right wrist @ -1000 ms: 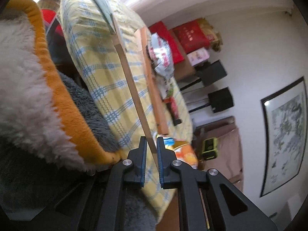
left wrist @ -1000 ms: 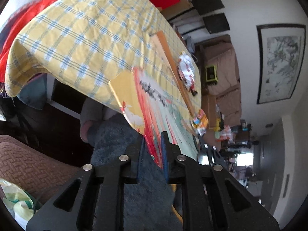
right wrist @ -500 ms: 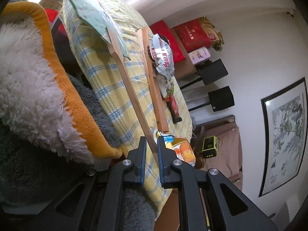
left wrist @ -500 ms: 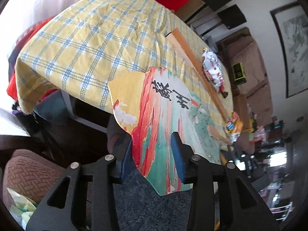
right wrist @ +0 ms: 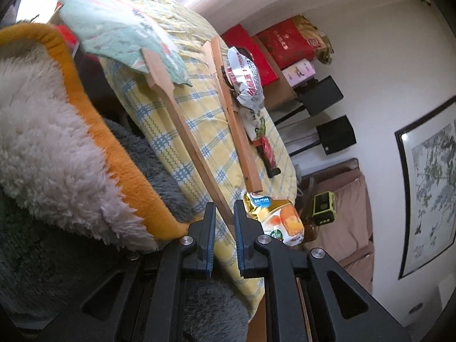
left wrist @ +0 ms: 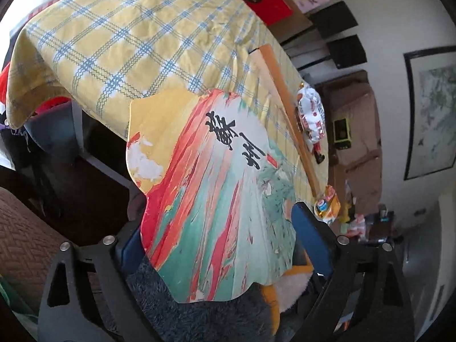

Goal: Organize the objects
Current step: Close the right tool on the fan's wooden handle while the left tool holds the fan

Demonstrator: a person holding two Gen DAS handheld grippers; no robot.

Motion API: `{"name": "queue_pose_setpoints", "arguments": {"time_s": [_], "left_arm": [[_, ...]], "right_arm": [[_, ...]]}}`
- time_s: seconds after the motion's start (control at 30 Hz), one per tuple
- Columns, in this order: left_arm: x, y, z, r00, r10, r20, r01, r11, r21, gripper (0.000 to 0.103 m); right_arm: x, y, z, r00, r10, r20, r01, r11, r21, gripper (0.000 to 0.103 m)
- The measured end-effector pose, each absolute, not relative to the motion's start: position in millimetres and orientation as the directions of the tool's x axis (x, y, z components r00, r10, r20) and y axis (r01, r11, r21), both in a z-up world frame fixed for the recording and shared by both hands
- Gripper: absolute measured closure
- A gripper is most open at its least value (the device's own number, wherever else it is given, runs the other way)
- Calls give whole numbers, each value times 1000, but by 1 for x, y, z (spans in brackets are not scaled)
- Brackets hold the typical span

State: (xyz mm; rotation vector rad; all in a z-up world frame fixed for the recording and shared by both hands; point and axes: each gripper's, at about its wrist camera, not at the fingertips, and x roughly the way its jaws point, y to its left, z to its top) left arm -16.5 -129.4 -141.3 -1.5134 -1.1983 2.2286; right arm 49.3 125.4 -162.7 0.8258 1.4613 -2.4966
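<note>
Right wrist view: two fans, three snack packets.

Home living room — checked-cloth table, framed ink painting, brown sofa, red gift boxes.

Painted fan between spread left hand-held gripper, yellow checked tablecloth beyond
</note>
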Motion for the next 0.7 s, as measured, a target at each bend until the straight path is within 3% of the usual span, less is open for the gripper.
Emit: {"name": "queue_pose_setpoints", "arguments": {"time_s": [0.07, 0.13, 0.17, 0.2, 0.23, 0.3, 0.4, 0.6, 0.7], "left_arm": [[-14, -134, -143, -491, 576, -653, 281, -605, -745, 21], [-11, -143, -144, -536, 632, -559, 265, -503, -823, 57], [-13, -144, -146, -536, 680, -500, 247, -440, -863, 63], [-15, -142, -148, -525, 722, -451, 228, -391, -892, 75], [-17, -141, -148, -523, 724, -451, 225, -393, -892, 82], [-17, -137, -145, -528, 695, -488, 219, -444, -869, 82], [-17, -140, -145, -539, 687, -488, 221, -444, -869, 94], [-18, -148, -148, -541, 691, -479, 245, -416, -876, 94], [-18, -156, -149, -532, 725, -437, 263, -349, -900, 97]], "right_arm": [[50, 127, -162, -837, 159, -524, 374, -534, -758, 92], [50, 128, -158, -827, 139, -545, 386, -564, -730, 98], [51, 128, -154, -821, 116, -560, 398, -586, -706, 103], [52, 126, -153, -822, 107, -559, 400, -590, -701, 103], [54, 122, -153, -828, 105, -550, 400, -578, -712, 103], [55, 115, -156, -832, 109, -544, 402, -557, -727, 103], [55, 115, -156, -843, 114, -525, 390, -543, -744, 103], [50, 121, -159, -867, 148, -476, 359, -476, -803, 101], [46, 119, -155, -878, 137, -458, 351, -467, -812, 93]]}}
